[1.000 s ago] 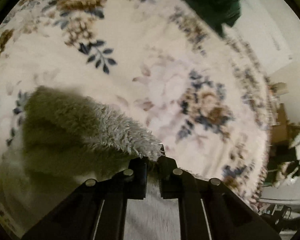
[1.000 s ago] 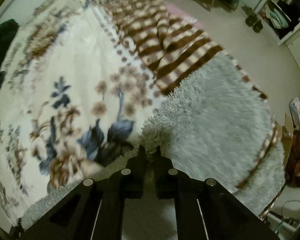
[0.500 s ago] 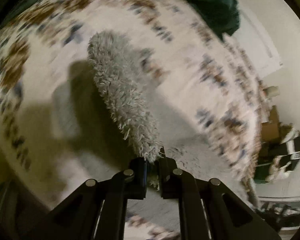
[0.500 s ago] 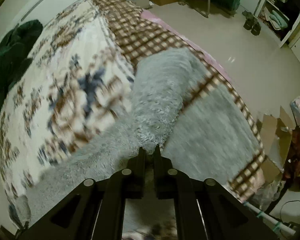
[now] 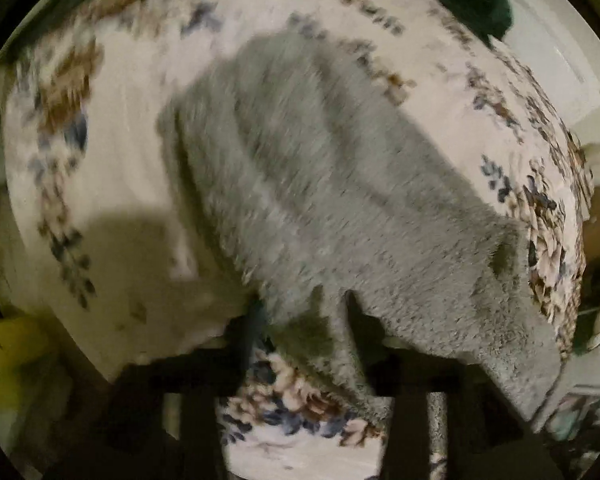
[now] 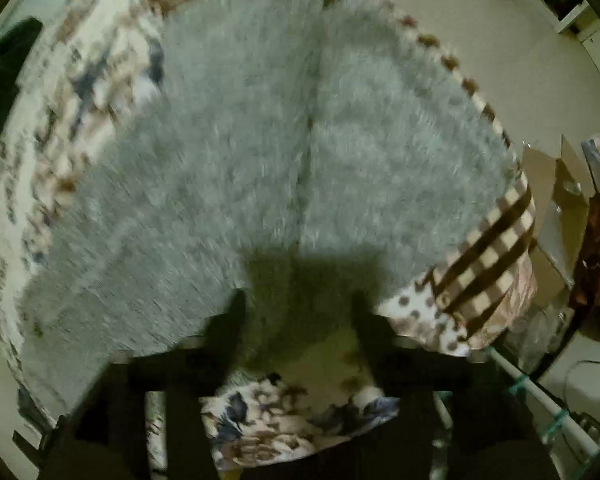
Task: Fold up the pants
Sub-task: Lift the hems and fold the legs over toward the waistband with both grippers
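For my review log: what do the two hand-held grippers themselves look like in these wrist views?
Both look alike. The left hand-held gripper and right hand-held gripper each show two black, angular fingers rising from a wider black frame at the bottom edge. Motion blur hides finer detail. No cables, markings, sleeves or hands are visible.

Both views were smeared by motion blur. The pants [image 5: 320,184] were cut off at the lower right, and the blanket's [image 6: 60,92] pattern was unreadable.
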Tool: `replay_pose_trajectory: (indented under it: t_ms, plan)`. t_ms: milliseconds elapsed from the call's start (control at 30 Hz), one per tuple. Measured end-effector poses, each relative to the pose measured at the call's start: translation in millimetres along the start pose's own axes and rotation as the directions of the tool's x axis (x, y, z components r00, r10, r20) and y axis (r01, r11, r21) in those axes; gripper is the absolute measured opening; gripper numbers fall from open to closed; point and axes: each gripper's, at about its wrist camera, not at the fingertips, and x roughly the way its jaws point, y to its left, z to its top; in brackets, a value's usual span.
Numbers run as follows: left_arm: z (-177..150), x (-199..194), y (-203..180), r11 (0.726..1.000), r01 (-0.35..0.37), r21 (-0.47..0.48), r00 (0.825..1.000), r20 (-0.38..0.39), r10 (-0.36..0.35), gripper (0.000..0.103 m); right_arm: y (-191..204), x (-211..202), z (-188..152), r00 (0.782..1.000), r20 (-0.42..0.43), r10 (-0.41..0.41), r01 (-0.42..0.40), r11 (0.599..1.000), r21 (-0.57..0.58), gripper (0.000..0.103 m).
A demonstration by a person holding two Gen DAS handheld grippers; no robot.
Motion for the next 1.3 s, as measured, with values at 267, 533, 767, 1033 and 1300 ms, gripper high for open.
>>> replay_pose_trajectory:
  t_ms: [267,533,767,1033,1300]
  plan:
    - [-1,-13,-57,0.973,-0.117,0.2,0.988,0.12,0.094,0.087,57,-7,71,0.977,0.203,-0.064,0.11,0.969,-0.22,0.079]
    - [-24,13,-91,0.962,-0.109,0.249,0.993,0.077,0.093,0.087,9,-13,94,0.946,0.275,-0.168,0.184,0.982,-0.031,0.015]
    - [-43,26,-98,0.956,-0.091,0.28,0.996,0.019,0.089,0.087,-137,-17,68,0.992,0.125,-0.032,-0.011,0.944,0.329,0.048]
    - [-41,40,-63,0.985,-0.099,0.138,0.994,-0.04,0.105,0.087,-138,10,37,0.921,0.203,0.332,-0.387,0.836,0.39,0.048]
    - [-41,52,-28,0.999,0.041,0.03,0.999,-0.014,-0.041,0.003,-123,-8,20,0.938,0.292,0.187,-0.278,0.908,0.312,0.005]
